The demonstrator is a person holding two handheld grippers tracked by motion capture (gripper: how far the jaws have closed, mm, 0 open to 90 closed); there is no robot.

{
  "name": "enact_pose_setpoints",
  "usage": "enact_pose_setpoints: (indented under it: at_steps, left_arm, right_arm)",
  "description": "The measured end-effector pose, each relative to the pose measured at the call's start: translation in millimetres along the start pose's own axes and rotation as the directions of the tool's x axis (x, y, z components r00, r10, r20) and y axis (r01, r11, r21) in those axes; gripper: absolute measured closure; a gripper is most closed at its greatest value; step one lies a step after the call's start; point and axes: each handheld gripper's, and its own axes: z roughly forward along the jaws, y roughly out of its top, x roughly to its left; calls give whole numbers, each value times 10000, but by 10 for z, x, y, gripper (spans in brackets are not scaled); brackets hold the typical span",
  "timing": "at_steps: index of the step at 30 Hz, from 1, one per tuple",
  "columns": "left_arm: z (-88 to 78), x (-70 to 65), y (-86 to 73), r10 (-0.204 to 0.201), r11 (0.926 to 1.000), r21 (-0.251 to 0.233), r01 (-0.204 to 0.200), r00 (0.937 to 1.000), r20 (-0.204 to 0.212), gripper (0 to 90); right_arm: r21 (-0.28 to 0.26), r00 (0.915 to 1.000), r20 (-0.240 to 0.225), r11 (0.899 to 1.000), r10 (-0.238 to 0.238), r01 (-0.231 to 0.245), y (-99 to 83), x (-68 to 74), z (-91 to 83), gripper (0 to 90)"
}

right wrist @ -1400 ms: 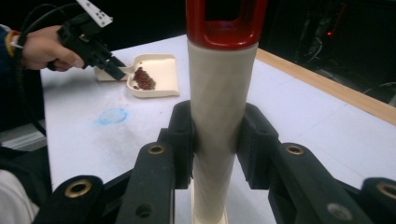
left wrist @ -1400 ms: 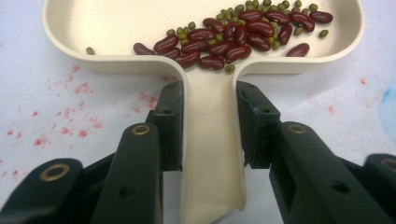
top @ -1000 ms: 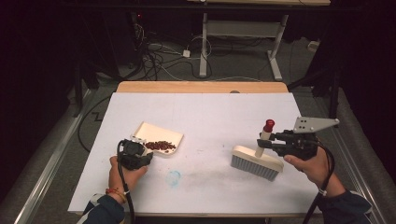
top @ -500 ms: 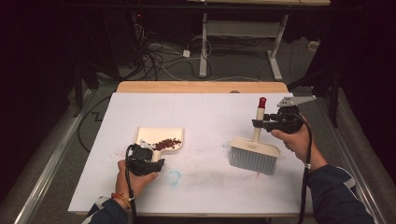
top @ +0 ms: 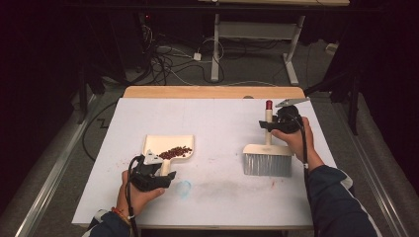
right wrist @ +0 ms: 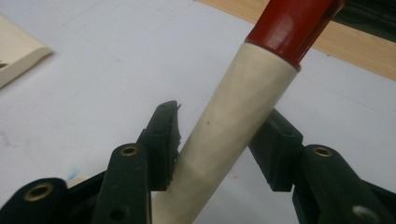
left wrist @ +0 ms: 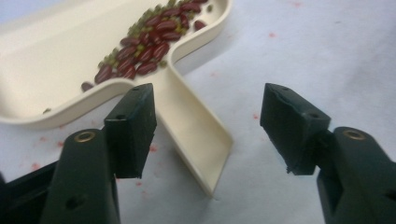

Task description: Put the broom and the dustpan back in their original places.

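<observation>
— Where's the dustpan (top: 168, 147) from where you stand?

— Flat on the white tabletop (top: 217, 123), left of the middle. It's cream, with a small heap of red beans (top: 174, 152) in it, a few green bits mixed in. Its handle (left wrist: 196, 135) points back toward the person.

— And the left hand-held gripper (top: 157, 170)?

— Just behind the dustpan, at the handle end. Its jaws are spread wide, one on either side of the handle, and from the left gripper view neither one touches it. So it's holding nothing.

— What about the brush (top: 267, 158)?

— Well to the right of the dustpan, bristles down on the tabletop. The pale stick rises upright from its wooden back, and there's a red cap (top: 269, 104) on top.

— Is the right hand-held gripper (top: 269, 125) on it?

— Yes. Its jaws are closed around the pale stick, a little below the red cap. In the right gripper view you see the stick (right wrist: 233, 130) pinched between the two black pads, leaning across the frame.

— Anything else near the dustpan?

— A faint blue smear (top: 184, 188) on the tabletop, just right of the left hand-held gripper, and tiny red specks scattered around. Beyond the dustpan, a wooden strip (top: 212, 92) runs along the far edge of the tabletop.
</observation>
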Motion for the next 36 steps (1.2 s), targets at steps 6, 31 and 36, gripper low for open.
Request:
enact_pose_setpoints:
  at_steps: [6,31,36]
  left_arm:
    - [-110,4,-95,685,9948,-735,-698,9974,-206,264]
    - [-185,-27,-253,1689,9819,-723,-1748,9823,-812,237]
    - [-191,-20,-255,1645,9820,-817,-1702,9837,-721,233]
  right_arm:
    - [159,9989,422,9997,180,-187,-40,9,167,531]
    - [-1467,9987,510,9891,-53,128,35,366,102,405]
    - [-2063,9985,533,9782,-138,245,53,472,-34,370]
